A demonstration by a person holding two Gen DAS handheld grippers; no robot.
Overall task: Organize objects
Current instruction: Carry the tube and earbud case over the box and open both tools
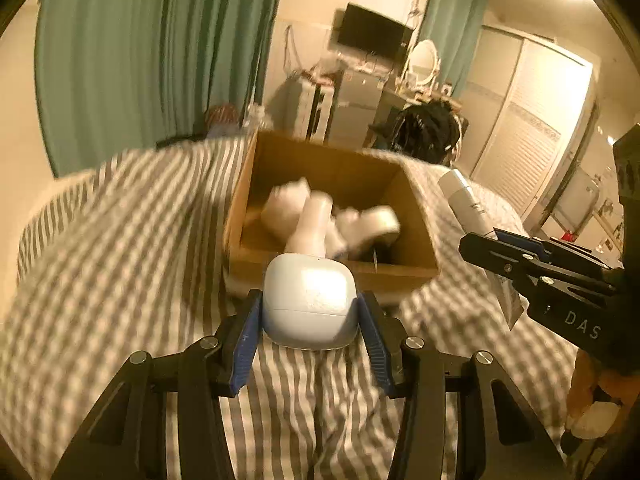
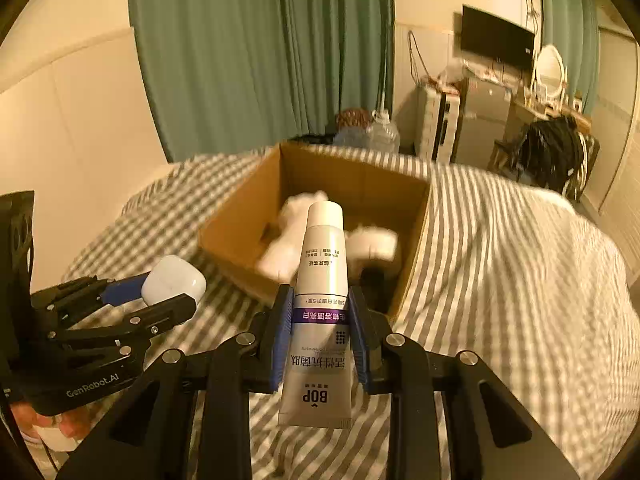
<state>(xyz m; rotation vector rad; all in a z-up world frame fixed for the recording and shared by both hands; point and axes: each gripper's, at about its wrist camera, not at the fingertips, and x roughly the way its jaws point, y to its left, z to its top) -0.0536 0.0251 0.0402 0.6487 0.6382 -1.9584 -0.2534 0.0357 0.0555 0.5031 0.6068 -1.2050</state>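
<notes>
My left gripper [image 1: 310, 312] is shut on a white earbuds case [image 1: 310, 300], held above the striped bed just in front of an open cardboard box [image 1: 276, 160]. My right gripper [image 2: 320, 308] is shut on a white toothpaste tube [image 2: 320, 280] with a purple band, cap pointing toward the box [image 2: 240, 224]. The box holds several white items [image 1: 320, 216], blurred. In the right wrist view the left gripper [image 2: 160, 296] with the case [image 2: 172, 280] is at the left. In the left wrist view the right gripper [image 1: 492, 248] and tube [image 1: 464, 200] are at the right.
The grey-and-white striped bedcover [image 2: 500, 260] spreads all around the box. Green curtains [image 2: 260, 52] hang behind the bed. A suitcase [image 2: 436, 124], a cabinet, a wall TV [image 2: 496, 36], a mirror and a dark bag on a chair [image 2: 552, 148] stand at the far right.
</notes>
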